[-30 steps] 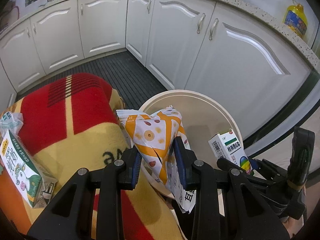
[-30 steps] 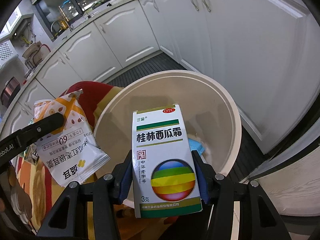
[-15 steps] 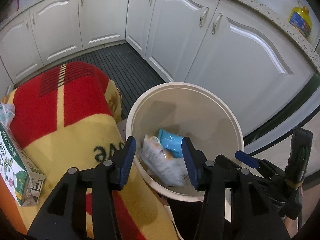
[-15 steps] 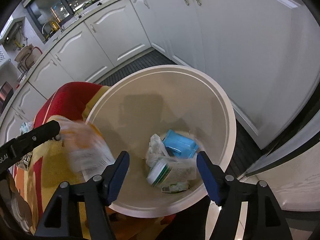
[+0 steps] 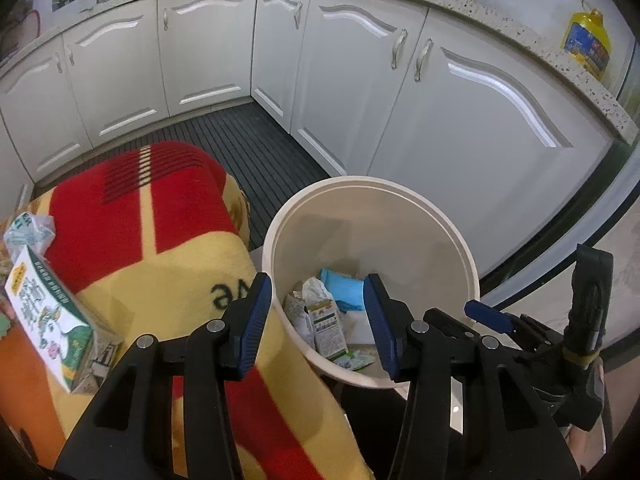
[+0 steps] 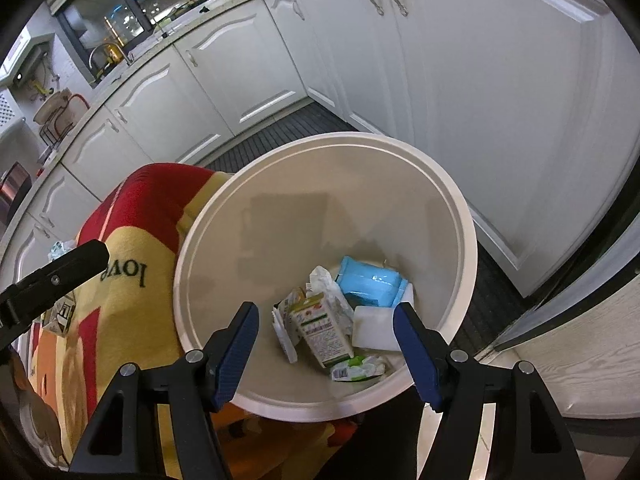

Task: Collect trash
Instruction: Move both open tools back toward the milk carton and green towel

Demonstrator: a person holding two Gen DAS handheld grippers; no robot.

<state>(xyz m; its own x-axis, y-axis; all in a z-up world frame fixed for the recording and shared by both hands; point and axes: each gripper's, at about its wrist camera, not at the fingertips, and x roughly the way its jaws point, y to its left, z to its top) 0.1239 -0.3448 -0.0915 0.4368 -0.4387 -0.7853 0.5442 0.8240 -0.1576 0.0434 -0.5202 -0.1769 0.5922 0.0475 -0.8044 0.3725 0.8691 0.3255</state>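
A cream round trash bin (image 5: 460, 236) (image 6: 464, 216) stands on the floor beside a table. It holds a blue packet (image 6: 370, 286), a small carton (image 6: 322, 330), a white box (image 6: 374, 326) and crumpled wrappers (image 5: 308, 304). My left gripper (image 5: 318, 316) is open and empty above the bin's near rim. My right gripper (image 6: 326, 344) is open and empty over the bin. A green and white carton (image 5: 46, 316) and a crumpled wrapper (image 5: 30, 232) lie on the red and yellow blanket (image 5: 160, 240) at the left.
White kitchen cabinets (image 5: 400, 92) curve around the dark ribbed floor mat (image 5: 240, 144). A yellow oil bottle (image 5: 586, 42) and pans stand on the counter. The right gripper's body (image 5: 560, 340) shows at the lower right of the left wrist view.
Both grippers opened and let go: the orange snack bag and the medicine box dropped into the bin. Both grippers have risen a little above it.
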